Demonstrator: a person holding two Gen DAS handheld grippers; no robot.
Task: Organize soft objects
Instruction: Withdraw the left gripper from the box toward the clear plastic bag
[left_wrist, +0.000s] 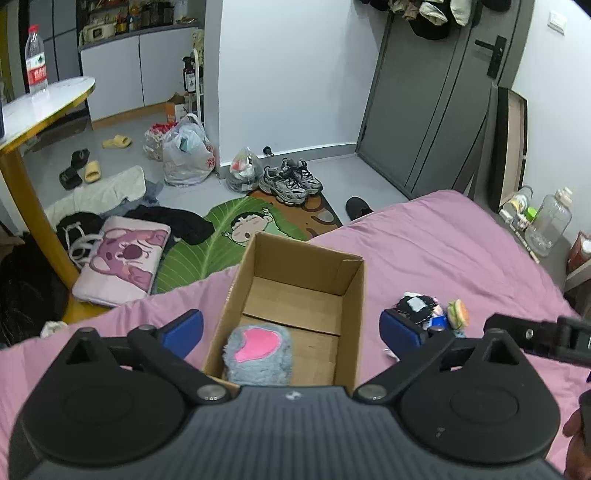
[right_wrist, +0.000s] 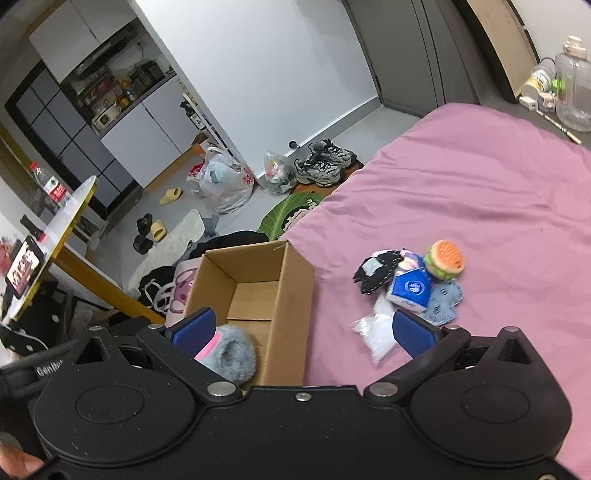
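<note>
An open cardboard box (left_wrist: 354, 295) (right_wrist: 295, 280) stands on the pink bed. A grey furry plush with a pink patch (left_wrist: 258, 354) (right_wrist: 231, 356) lies in its near end. My left gripper (left_wrist: 291, 328) is open and empty, its jaws straddling the box above the plush. My right gripper (right_wrist: 303, 332) is open and empty over the box's right wall. A pile of soft objects lies right of the box: a burger plush (right_wrist: 445, 258) (left_wrist: 458, 312), a blue tissue pack (right_wrist: 410, 290), a black cloth (right_wrist: 376, 273), a denim piece (right_wrist: 445, 301) and a clear bag (right_wrist: 376, 332).
The pink bed (left_wrist: 443, 243) (right_wrist: 461, 184) stretches right and far. Its left edge drops to a floor with a leaf rug (left_wrist: 207, 243), a pillow (left_wrist: 125, 254), clothes, sneakers (left_wrist: 290, 181) and bags. A round table (left_wrist: 44, 103) stands at left.
</note>
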